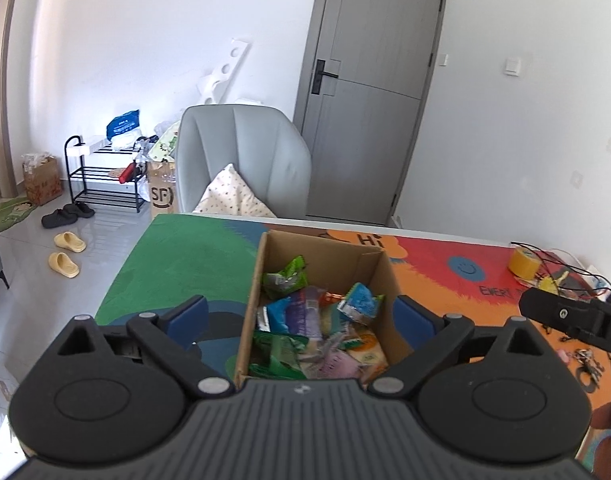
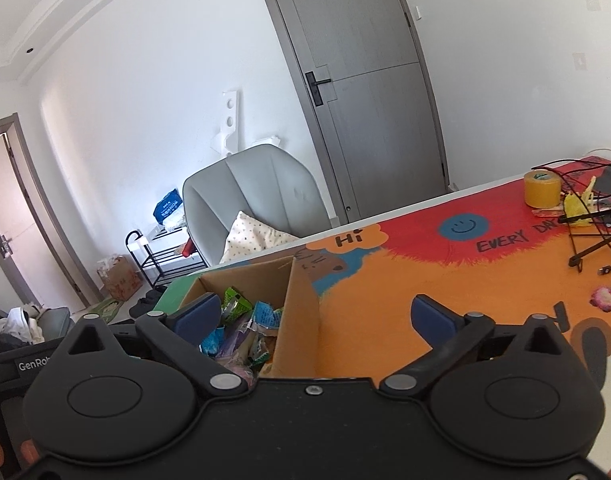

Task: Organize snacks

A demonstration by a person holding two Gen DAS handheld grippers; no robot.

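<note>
White walls, a grey door (image 1: 369, 92) and a grey armchair (image 1: 245, 160) sit behind a counter (image 1: 177, 256) covered w/ a bright cartoon mat. On it stands an open cardboard box (image 1: 369, 268), long axis running away from the cameras, holding a loose heap of snack packets (image 1: 317, 320) in green, blue, purple and orange (no packet lies outside it on the mat, as far as either view shows).

The left gripper (image 1: 301, 316) hangs right above the near end of the box, jaws spread wide and empty, one blue pad outside each side wall, so the heap lies straight ahead and below, between the pads. The right gripper (image 2: 317, 316) is off to the box's right side, jaws also wide apart and empty; its left pad overlaps the packets in view while its right pad is over bare orange mat, the box's right wall running btwn them.

Judgement: the left gripper is nearer and better lined up; a short drop forward would put a packet between its pads. A roll of yellow tape (image 2: 541, 190) and cables (image 2: 593, 236) lie well apart at the far right.
</note>
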